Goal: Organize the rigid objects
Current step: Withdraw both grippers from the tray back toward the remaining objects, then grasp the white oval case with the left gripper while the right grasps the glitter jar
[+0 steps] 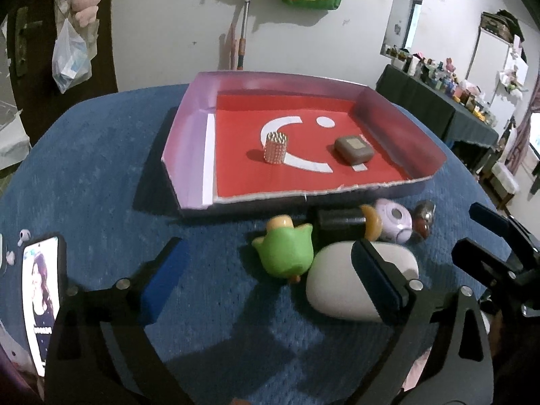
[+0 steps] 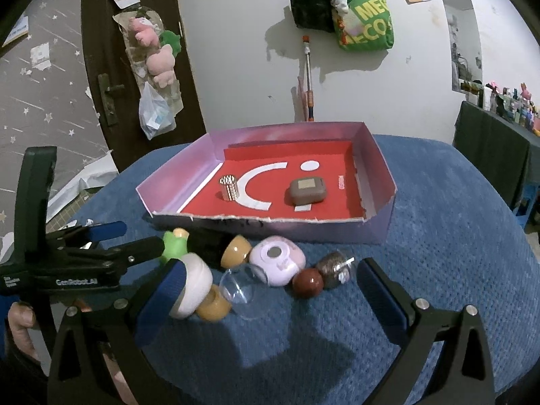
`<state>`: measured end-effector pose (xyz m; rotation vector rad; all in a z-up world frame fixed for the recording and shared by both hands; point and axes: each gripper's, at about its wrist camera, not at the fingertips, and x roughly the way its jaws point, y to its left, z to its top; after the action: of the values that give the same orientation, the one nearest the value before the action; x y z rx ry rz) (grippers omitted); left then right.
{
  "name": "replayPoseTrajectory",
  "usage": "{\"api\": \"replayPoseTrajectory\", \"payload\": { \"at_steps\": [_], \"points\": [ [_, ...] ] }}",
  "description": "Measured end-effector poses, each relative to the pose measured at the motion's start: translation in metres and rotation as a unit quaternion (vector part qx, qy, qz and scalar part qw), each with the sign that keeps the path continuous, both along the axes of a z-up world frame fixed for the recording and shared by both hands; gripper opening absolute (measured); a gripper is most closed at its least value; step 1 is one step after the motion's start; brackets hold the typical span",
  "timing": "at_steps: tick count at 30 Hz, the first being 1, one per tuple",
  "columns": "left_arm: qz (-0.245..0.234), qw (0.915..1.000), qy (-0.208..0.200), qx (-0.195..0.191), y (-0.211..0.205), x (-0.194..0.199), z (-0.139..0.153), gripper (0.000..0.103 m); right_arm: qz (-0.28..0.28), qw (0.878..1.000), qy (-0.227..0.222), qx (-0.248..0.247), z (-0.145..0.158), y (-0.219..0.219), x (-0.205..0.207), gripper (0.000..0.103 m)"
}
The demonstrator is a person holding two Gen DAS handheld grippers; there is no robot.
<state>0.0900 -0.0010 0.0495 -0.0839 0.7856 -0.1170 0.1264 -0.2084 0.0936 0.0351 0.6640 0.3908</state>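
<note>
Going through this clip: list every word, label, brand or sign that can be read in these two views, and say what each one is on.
"GenRobot.AI": white lettering on the left gripper's black body, right wrist view.
"ME" over "ECO": yellow letters, cut off by folds, on the green bag hanging on the wall.
Small white print left of "GenRobot.AI": too blurred to read.
Small print on the tray's red floor by the right wall: too small.
Text on the phone screen: too blurred.
Wall photos and stickers: unreadable.

Left tongs [image 1: 270, 266] spread wide and empty, right tongs [image 2: 270, 283] likewise gaping, both held low
</note>
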Motion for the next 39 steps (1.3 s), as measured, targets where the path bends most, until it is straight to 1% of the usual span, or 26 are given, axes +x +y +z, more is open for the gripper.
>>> {"api": "replayPoseTrajectory", "payload": {
  "at_steps": [6, 10, 13, 17, 23, 26, 30, 33, 35, 36, 39],
  "points": [
    [-0.008, 1.0000, 0.004, 0.002, -0.001, -0.016, -0.009, 0.099, 0.001, 1.000, 0.019, -0.014, -0.018, 0.001, -0.010, 0.103],
    [-0.009, 0.9998, 0.019, -0.001, 0.001, -0.021, -0.020, 0.099, 0.002, 0.999, 0.038, -0.022, -0.034, 0.001, -0.016, 0.103],
    [-0.009, 0.9995, 0.029, -0.012, 0.005, -0.024, -0.029, 0.099, 0.001, 0.998, 0.050, -0.024, -0.043, 0.000, -0.017, 0.103],
    [-0.004, 0.9989, 0.038, -0.028, 0.013, -0.027, -0.036, 0.099, -0.003, 0.998, 0.058, -0.030, -0.052, -0.003, -0.019, 0.103],
    [0.001, 0.9991, 0.038, -0.020, 0.015, -0.030, -0.038, 0.099, -0.008, 0.998, 0.057, -0.036, -0.054, -0.003, -0.016, 0.103],
    [-0.015, 0.9988, 0.039, -0.025, 0.010, -0.033, -0.036, 0.099, -0.017, 0.997, 0.051, -0.049, -0.055, -0.003, -0.016, 0.103],
    [-0.047, 0.9966, 0.039, -0.054, 0.001, -0.044, -0.028, 0.099, -0.029, 0.997, 0.051, -0.043, -0.053, -0.012, -0.013, 0.103],
    [-0.077, 0.9927, 0.041, -0.083, -0.012, -0.047, -0.021, 0.099, -0.046, 0.997, 0.047, -0.040, -0.049, -0.023, -0.009, 0.103],
    [-0.091, 0.9918, 0.034, -0.082, -0.024, -0.047, -0.018, 0.099, -0.062, 0.996, 0.042, -0.047, -0.047, -0.029, -0.004, 0.103],
    [-0.098, 0.9919, 0.033, -0.074, -0.032, -0.047, -0.018, 0.099, -0.067, 0.996, 0.040, -0.050, -0.046, -0.031, -0.002, 0.103],
    [-0.117, 0.9906, 0.047, -0.052, -0.052, -0.043, -0.028, 0.099, -0.081, 0.994, 0.036, -0.060, -0.045, -0.041, 0.008, 0.103]
  ]
}}
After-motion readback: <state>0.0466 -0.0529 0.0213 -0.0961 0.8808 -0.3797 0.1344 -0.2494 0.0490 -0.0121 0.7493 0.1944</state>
